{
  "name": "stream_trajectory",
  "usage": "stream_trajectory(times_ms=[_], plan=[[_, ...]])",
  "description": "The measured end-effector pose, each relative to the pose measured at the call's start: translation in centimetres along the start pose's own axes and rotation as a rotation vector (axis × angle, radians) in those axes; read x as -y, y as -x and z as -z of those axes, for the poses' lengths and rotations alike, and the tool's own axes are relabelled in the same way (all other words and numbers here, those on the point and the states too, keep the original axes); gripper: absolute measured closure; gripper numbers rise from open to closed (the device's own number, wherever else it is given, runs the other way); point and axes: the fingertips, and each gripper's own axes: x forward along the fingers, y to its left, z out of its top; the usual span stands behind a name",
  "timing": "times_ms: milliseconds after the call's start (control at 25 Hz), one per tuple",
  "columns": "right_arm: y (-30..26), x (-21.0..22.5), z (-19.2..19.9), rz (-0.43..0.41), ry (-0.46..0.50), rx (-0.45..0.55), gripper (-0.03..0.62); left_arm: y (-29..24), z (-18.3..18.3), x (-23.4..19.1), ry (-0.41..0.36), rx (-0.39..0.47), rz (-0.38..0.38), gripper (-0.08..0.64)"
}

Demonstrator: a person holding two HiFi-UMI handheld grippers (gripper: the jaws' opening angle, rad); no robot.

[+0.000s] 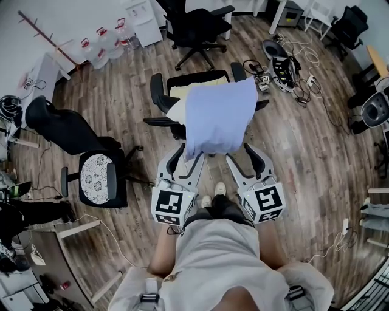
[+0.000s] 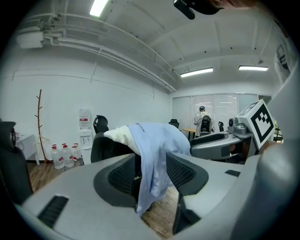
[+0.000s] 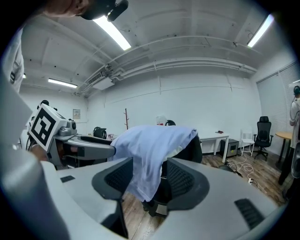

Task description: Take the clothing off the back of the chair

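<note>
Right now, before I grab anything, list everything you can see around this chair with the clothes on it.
Garment: one, light blue, draped over the middle chair's back.
Cream cloth: one, under the garment on that chair.
Middle chair: one, black, straight ahead.
Other office chairs: several, black; one at left with a patterned cushion, one beyond.
Water bottles: several, clear, by the far wall.
Water dispenser: one, white, beside the bottles.
Coat stand: one, brown, at the wall.
Cables: a tangle, on the wood floor at right.
Left gripper: grey, fingers apart, near the garment's hem.
Right gripper: grey, fingers apart, near the hem.
Shoes: two, white, between the grippers.
</note>
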Motion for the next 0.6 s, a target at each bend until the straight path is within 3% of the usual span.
stream_trajectory(times_ms=[600], plan=[[-1.5,0.5,1.3,-0.018,-0.004,-0.055,0.367,-1.5,0.9,-0.3,0.005,-0.041,-0.005,0.350]])
